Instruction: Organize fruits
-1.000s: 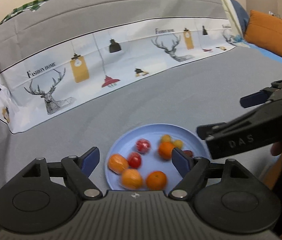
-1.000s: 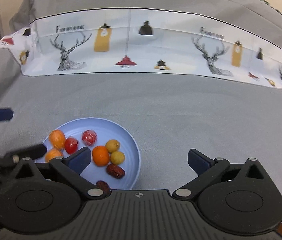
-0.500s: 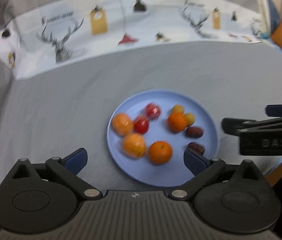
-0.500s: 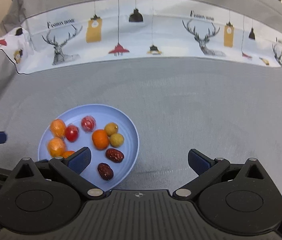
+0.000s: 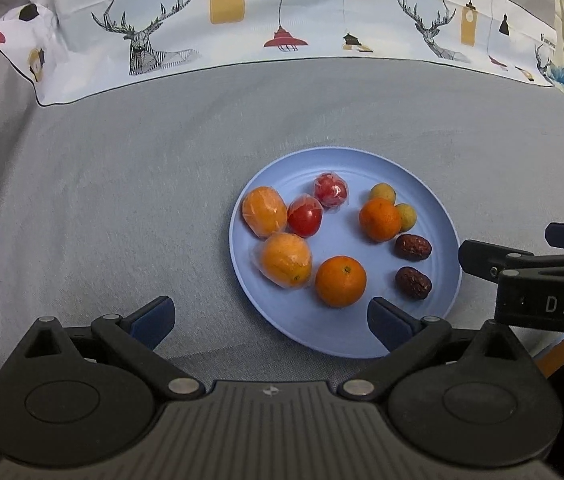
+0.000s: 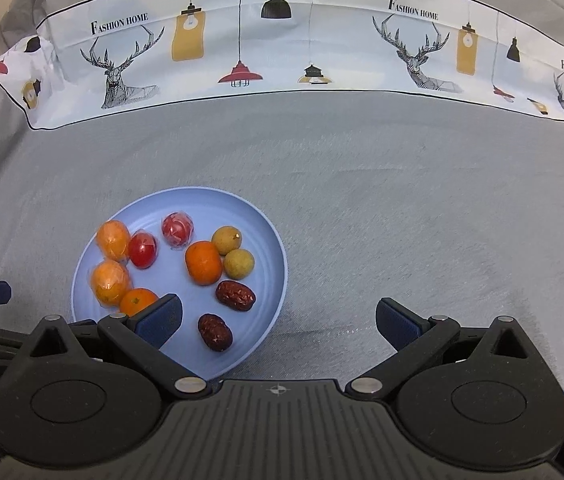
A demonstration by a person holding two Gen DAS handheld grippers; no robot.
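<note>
Both hand-held grippers (image 5: 269, 316) (image 6: 278, 320) stood open, empty | risk: wrapped oranges (image 5: 286, 259) rolling off plate (image 5: 321, 340) near bed (image 5: 122, 200) edge.

Soft, even indoor light fills both my views, and focus is sharp. Faint glare shows on the clear plastic wrap around the red fruit (image 5: 330, 190). The round pale-blue plate (image 6: 270, 312) casts a soft shadow rightward. Fisheye bending curves the printed bedsheet band (image 6: 321, 52), with dark corners.
</note>
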